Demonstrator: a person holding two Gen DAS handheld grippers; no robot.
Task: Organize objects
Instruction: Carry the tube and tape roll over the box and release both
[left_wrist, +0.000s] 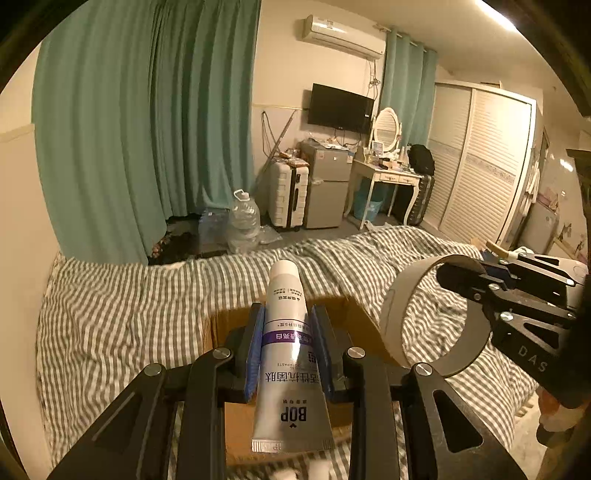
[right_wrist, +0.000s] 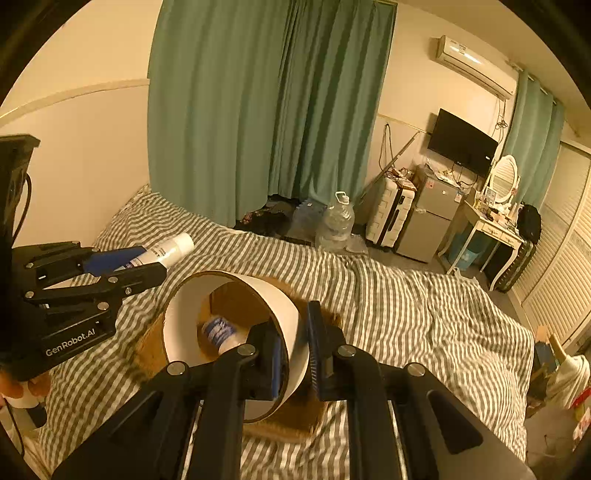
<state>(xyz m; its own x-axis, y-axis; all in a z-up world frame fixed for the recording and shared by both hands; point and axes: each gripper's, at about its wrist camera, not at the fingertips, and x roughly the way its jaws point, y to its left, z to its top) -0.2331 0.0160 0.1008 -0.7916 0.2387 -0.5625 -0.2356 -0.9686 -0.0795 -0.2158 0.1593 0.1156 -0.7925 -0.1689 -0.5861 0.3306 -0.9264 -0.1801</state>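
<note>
the left gripper (left_wrist: 287, 354) is clamped on a toothpaste tube (left_wrist: 286, 332), held above the cardboard box (right_wrist: 236, 302) on the striped bed (right_wrist: 406, 314). the right gripper (right_wrist: 295, 350) pinches the wall of a tape roll (right_wrist: 236, 332) over the same box. the thin rim could slip free, or the roll could knock the tube.

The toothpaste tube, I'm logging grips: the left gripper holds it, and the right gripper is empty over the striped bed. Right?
Not quite. The right gripper is not empty: the right wrist view shows it clamped on the wall of a tape roll. The left gripper does hold the toothpaste tube.
</note>
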